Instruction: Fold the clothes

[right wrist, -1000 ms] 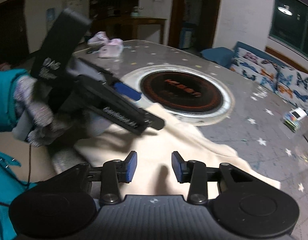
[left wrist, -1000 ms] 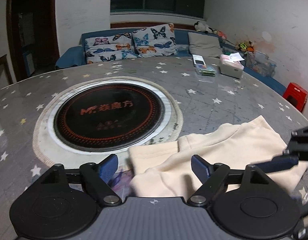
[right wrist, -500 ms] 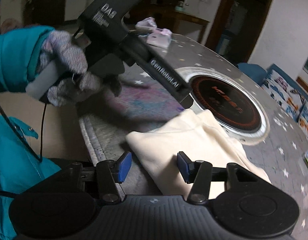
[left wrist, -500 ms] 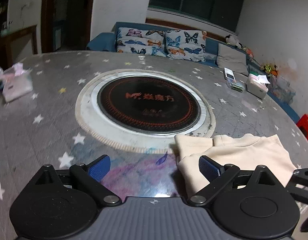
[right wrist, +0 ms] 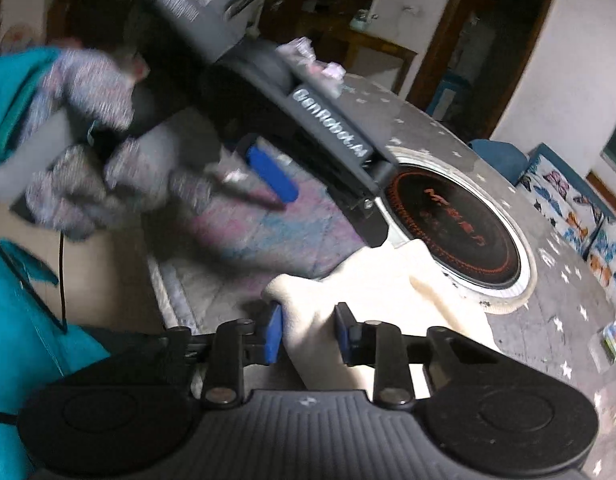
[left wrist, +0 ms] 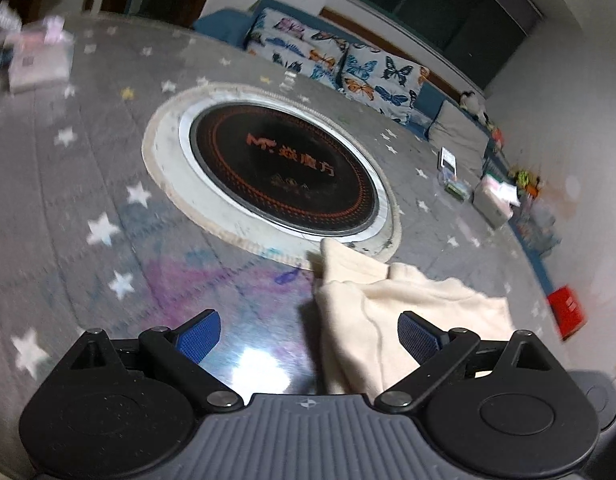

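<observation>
A folded cream garment [left wrist: 392, 312] lies on the round grey star-patterned table [left wrist: 87, 184], just in front of the black induction plate [left wrist: 283, 172]. My left gripper [left wrist: 308, 334] is open and empty above the table's near edge; its right finger is over the garment's left part. In the right wrist view the left gripper [right wrist: 267, 172] hovers above the table, held by a gloved hand [right wrist: 83, 152]. My right gripper [right wrist: 308, 334] has closed on the near corner of the cream garment [right wrist: 372, 284], with cloth between the blue pads.
A tissue box [left wrist: 494, 204], a remote [left wrist: 448, 160] and small packets sit at the far right of the table. A pink pack [left wrist: 39, 60] lies far left. A sofa with butterfly cushions [left wrist: 348, 64] stands behind. A red stool [left wrist: 566, 312] is at the right.
My left gripper has swung left off the garment and tilted. My right gripper has narrowed from open and now pinches the garment's near corner.
</observation>
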